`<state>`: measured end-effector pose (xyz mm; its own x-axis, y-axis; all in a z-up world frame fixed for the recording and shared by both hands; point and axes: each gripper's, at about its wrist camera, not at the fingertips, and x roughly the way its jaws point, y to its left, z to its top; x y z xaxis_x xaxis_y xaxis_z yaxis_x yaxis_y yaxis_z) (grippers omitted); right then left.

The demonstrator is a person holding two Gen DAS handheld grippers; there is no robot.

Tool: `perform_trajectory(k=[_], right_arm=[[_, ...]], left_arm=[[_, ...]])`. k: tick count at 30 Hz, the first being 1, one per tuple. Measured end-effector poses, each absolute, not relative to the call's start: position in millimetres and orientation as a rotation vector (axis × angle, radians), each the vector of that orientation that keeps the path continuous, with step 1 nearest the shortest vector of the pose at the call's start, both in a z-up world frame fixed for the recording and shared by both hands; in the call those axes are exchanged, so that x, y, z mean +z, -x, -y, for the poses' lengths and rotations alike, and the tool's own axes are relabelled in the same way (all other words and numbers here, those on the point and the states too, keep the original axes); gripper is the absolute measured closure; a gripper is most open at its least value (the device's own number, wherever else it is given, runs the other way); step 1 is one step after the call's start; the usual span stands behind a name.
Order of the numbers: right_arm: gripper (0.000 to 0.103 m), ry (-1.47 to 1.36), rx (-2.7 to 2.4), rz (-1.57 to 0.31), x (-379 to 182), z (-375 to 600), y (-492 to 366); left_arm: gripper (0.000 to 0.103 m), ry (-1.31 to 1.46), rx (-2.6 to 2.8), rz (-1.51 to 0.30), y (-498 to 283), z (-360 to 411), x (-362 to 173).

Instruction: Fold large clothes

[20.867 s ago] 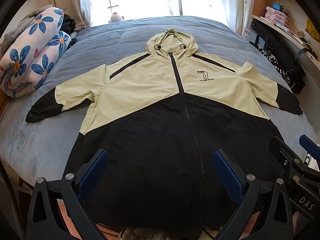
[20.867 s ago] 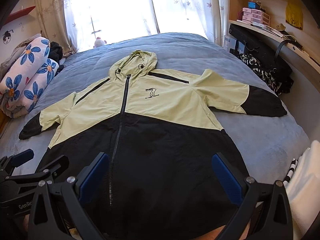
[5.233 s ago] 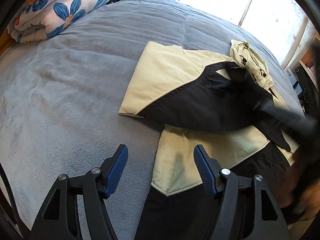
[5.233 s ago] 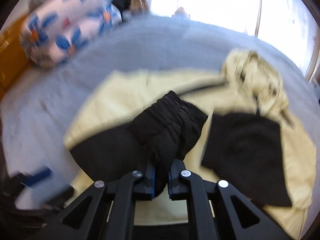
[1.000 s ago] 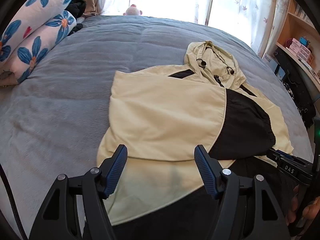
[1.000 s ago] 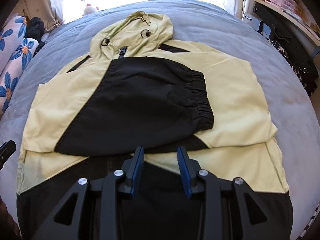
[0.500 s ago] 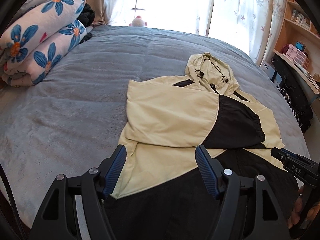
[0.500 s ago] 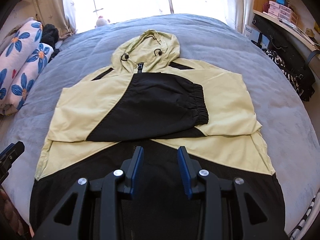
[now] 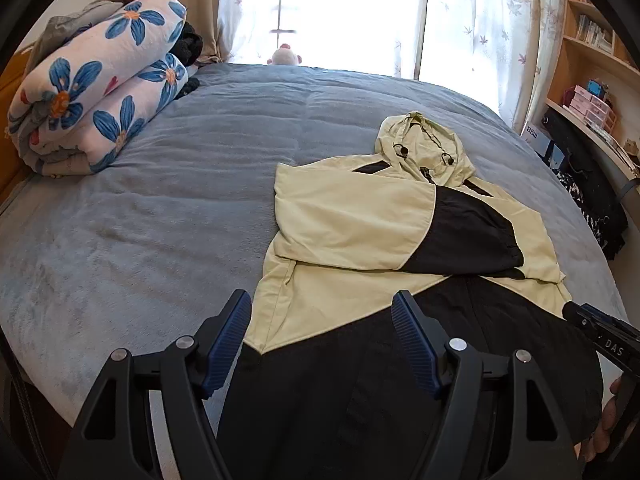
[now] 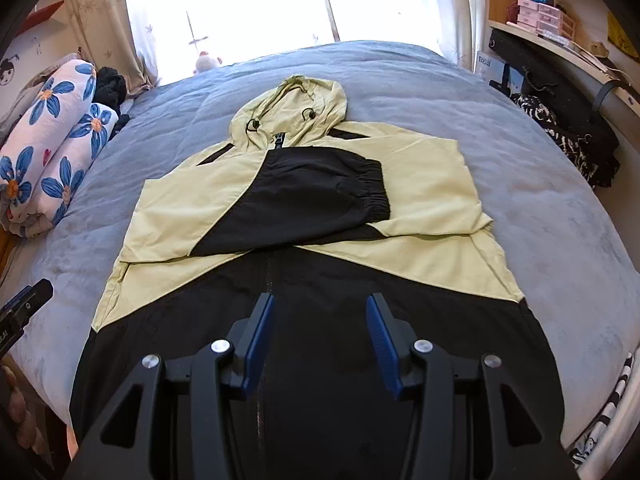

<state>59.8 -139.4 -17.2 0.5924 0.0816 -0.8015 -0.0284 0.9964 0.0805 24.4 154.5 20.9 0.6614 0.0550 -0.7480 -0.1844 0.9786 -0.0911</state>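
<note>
A pale yellow and black hooded jacket (image 9: 360, 224) (image 10: 420, 192) lies face up on the grey bed (image 9: 160, 184) (image 10: 540, 216). Both sleeves are folded across its chest, the black-cuffed one (image 10: 312, 196) on top. The hood (image 10: 292, 112) points toward the window. My left gripper (image 9: 322, 340) hovers open over the jacket's left edge near the black hem, holding nothing. My right gripper (image 10: 318, 334) hangs above the black lower front beside the zipper; its jaws are opening and nothing is between them. Its tip (image 9: 600, 330) shows at the right of the left wrist view.
A rolled floral quilt (image 9: 92, 92) (image 10: 48, 140) lies at the bed's far left. A small plush toy (image 9: 285, 56) sits by the bright curtained window. Shelves with boxes (image 10: 540, 16) and dark bags (image 10: 560, 112) stand along the right side. A hand (image 9: 608, 416) shows at the lower right.
Both grippers pulled back and rose away from the jacket, so more of the black hem and bed shows. The right gripper's jaws widened. The jacket itself has not moved.
</note>
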Motion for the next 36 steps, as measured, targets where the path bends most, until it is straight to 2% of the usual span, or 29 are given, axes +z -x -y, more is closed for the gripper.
perform_trajectory(k=[11,21,30,36], right_arm=[[0.055,-0.064,0.055,-0.875,-8.8,166.7,-17.4],[0.055,-0.085,0.045,-0.855,-8.3,202.1,13.5],[0.055,-0.122,0.102,-0.867,-15.4,250.2,44.5],[0.055,-0.176,0.009,-0.97,-39.9,302.5,54.7]], left_arm=[[0.031,0.132,0.146,-0.829,12.5,-149.1,30.7],[0.03,0.129,0.105,-0.854,51.6,-173.9,16.5],[0.03,0.221,0.012,-0.959,82.6,-204.4,-25.9],[0.03,0.185,-0.009,-1.06,82.7,-196.6,-63.8]])
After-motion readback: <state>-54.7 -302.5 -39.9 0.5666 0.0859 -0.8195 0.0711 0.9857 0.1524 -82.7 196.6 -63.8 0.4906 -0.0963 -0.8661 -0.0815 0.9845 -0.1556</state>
